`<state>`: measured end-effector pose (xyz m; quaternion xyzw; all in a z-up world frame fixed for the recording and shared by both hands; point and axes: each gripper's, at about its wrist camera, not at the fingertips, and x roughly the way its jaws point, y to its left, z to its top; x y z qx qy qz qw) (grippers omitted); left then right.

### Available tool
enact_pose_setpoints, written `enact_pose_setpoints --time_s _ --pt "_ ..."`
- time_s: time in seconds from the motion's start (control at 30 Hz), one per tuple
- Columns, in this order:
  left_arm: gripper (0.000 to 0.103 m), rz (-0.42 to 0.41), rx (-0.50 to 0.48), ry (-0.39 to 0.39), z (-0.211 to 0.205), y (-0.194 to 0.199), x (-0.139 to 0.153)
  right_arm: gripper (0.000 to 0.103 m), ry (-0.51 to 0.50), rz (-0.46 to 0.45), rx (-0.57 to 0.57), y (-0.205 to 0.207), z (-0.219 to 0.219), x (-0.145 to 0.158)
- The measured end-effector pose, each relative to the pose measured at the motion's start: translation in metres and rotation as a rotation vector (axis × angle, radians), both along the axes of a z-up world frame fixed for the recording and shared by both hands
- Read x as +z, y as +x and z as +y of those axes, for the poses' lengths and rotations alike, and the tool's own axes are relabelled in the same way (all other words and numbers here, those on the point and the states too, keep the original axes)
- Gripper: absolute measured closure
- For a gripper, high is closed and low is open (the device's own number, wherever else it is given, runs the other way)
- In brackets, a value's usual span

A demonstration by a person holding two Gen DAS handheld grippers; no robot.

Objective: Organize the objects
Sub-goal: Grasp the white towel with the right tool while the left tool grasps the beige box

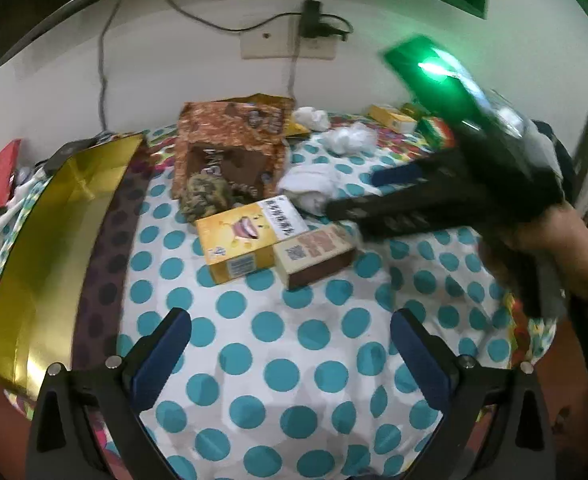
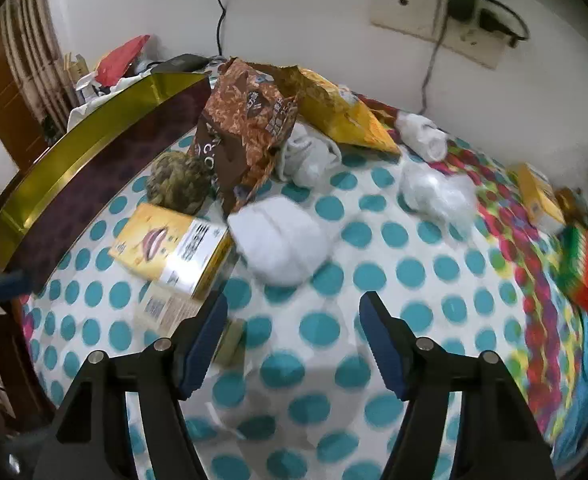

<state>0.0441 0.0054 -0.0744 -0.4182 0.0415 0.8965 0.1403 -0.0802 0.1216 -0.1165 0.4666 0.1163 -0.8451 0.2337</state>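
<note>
On the polka-dot bedspread [image 1: 278, 364] a yellow box [image 1: 246, 240] lies against a cream and brown box [image 1: 314, 256]. Behind them are a brown snack bag [image 1: 230, 148], a camouflage roll [image 1: 206, 196] and white rolled socks [image 1: 310, 188]. My left gripper [image 1: 290, 320] is wide open over bare cloth, short of the boxes. My right gripper [image 1: 354, 196], held by a hand [image 1: 554, 248], comes in from the right above the socks. In the right wrist view my right gripper [image 2: 294, 300] is open with nothing between its fingers. A white sock roll [image 2: 278, 244] lies just ahead, with the yellow box [image 2: 174, 248] to its left.
A large gold-lined box [image 1: 54, 240] with a dark purple wall runs along the left. A yellow bag [image 2: 342, 116], more white rolls [image 2: 434, 196], a small yellow box [image 2: 538, 196] and a red-green box [image 2: 586, 276] lie at the back and right. The wall holds a socket [image 2: 434, 28] with cables.
</note>
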Motion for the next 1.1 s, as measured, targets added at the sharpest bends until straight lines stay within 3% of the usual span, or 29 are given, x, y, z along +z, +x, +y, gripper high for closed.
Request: enact_pose_setpoints --time_s 0.17,0.23,0.43,0.6,0.87,1.1 --pt "0.001 -0.009 -0.029 -0.004 0.006 -0.006 -0.008 0.044 0.001 -0.019 0.044 -0.018 -0.016 -0.009" --pt "0.001 -0.025 -0.032 0.017 0.004 -0.009 -0.011 0.055 0.016 -0.018 0.050 -0.022 -0.023 -0.013" --pt "0.001 -0.031 -0.017 0.057 0.001 -0.014 -0.013 0.058 -0.065 -0.030 0.023 -0.026 -0.009 -0.013" --pt "0.001 -0.024 -0.009 0.096 0.010 -0.015 -0.011 0.058 -0.129 -0.014 -0.042 -0.007 0.022 -0.004" --pt "0.001 -0.052 0.118 0.050 0.033 -0.041 -0.019 0.058 -0.158 0.032 -0.094 0.034 0.069 0.011" --pt "0.001 -0.144 0.271 0.008 0.038 -0.069 -0.040 0.057 -0.205 0.003 -0.109 0.050 0.091 0.002"
